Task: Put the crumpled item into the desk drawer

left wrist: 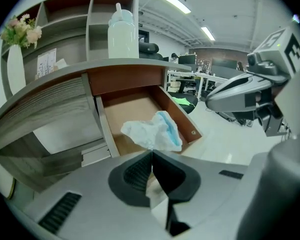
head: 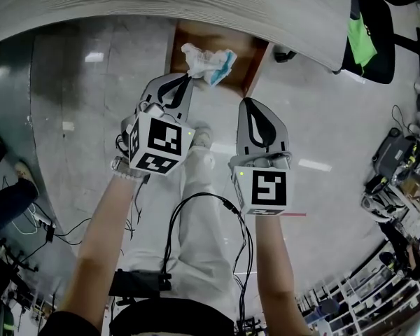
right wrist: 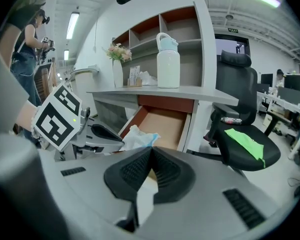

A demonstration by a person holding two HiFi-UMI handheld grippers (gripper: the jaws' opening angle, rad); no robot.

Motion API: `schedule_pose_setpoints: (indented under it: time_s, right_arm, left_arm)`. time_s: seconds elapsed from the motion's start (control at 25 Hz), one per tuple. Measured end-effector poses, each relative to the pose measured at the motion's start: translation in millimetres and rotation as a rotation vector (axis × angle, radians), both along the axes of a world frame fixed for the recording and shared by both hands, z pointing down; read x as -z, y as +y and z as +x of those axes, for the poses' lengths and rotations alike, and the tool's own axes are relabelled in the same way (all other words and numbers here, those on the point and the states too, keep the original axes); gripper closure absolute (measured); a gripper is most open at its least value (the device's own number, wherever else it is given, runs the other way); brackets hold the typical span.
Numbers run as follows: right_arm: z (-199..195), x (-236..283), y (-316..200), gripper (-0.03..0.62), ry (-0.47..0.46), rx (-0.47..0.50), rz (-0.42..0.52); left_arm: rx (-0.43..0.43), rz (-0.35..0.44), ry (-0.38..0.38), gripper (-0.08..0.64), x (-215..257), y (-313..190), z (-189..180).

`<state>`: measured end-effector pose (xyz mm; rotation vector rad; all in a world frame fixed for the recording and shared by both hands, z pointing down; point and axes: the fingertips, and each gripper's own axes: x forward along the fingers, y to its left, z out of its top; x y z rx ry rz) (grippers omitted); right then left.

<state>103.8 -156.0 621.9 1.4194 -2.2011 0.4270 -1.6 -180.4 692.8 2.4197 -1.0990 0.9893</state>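
— Where is the crumpled white-and-blue paper wad [head: 208, 61]?
— Pinched at the tips of the left gripper [head: 188, 79], jaws closed on it. It hangs ahead of them, over the open brown wooden drawer [head: 250, 60] under the grey counter [head: 196, 5].
— And the right gripper [head: 250, 105]?
— Jaws pressed together on nothing, beside the left and farther from the drawer.

The crumpled item [head: 208, 63] is white with blue. The drawer [head: 252, 60] interior is reddish-brown. The bench [head: 196, 2] is grey, finely striped.

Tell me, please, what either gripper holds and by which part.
The left gripper pinches the crumpled white-and-blue wad by its lower edge; the right gripper holds nothing.
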Motion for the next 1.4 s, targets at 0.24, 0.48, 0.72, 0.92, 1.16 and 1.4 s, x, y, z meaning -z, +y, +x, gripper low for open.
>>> schedule_pose_setpoints:
  time_s: [0.24, 0.48, 0.72, 0.92, 1.16, 1.4]
  right_arm:
    - [2.3, -7.6, 5.2, 0.588, -0.011, -0.009, -0.019]
    - [3.7, -6.4, 7.1, 0.588, -0.016, -0.007, -0.016]
    - [5.9, 0.0, 9.8, 0.588, -0.013, -0.008, -0.006]
    - [5.7, 14.7, 10.5, 0.588, -0.01, 0.002, 0.016]
    - [-0.4, 42.2, 14.7, 0.588, -0.018, -0.002, 0.038]
    - [1.1, 86.0, 13.1, 0.588, -0.035, -0.023, 0.062]
  left_arm:
    - [-0.006, -0.016, -0.029, 0.541, -3.0, 0.2, 2.4]
    - [0.0, -0.02, -0.007, 0.529, -1.8, 0.1, 4.6]
    - [0.024, 0.012, 0.017, 0.493, 5.2, 1.3, 2.9]
    - [0.074, 0.075, 0.076, 0.548, 32.4, 2.1, -1.0]
    - [0.087, 0.104, 0.166, 0.548, 76.3, 16.1, -0.7]
    - [0.08, 0.132, 0.196, 0.548, 130.6, 22.1, 2.0]
